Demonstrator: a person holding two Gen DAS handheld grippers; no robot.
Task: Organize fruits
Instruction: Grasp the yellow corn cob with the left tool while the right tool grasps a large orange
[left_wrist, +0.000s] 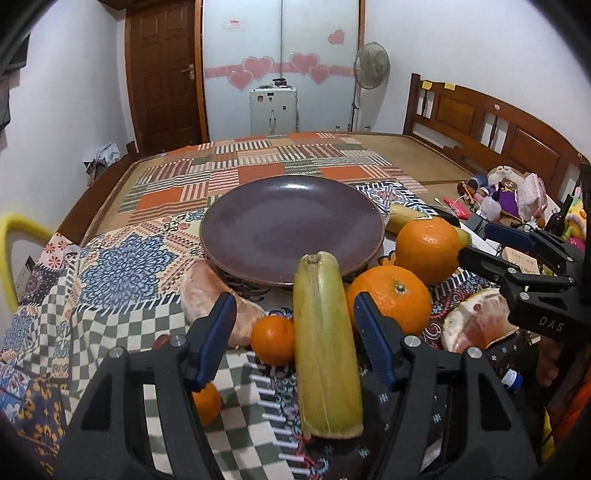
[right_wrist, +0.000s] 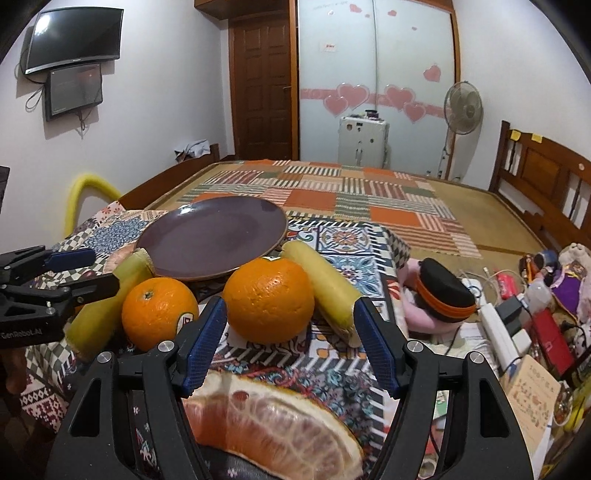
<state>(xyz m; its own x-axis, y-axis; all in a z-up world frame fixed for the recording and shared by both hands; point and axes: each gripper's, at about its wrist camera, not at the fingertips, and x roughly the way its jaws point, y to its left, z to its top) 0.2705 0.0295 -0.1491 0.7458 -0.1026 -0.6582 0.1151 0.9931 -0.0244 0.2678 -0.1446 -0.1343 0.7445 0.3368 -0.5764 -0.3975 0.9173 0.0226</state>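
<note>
Patterned cloths (left_wrist: 122, 258) are spread under an empty brown plate (left_wrist: 291, 225). Left gripper (left_wrist: 295, 332) is held apart around the husked corn (left_wrist: 325, 350), not touching. Right gripper (right_wrist: 290, 339) is spread before the big orange (right_wrist: 269, 299). Both should be squeezed gently.

A round dark-purple plate (left_wrist: 291, 225) sits bare on the patterned cloth. Against its near rim lies a yellow-green corn cob in husk (left_wrist: 327, 343); a second cob (right_wrist: 325, 291) lies to the plate's right. Two large oranges (right_wrist: 269, 300) (right_wrist: 159, 313) stand side by side, two small tangerines (left_wrist: 273, 339) (left_wrist: 207, 403) lower left, and peeled pomelo segments (left_wrist: 207, 295) (right_wrist: 273, 428) flank them
</note>
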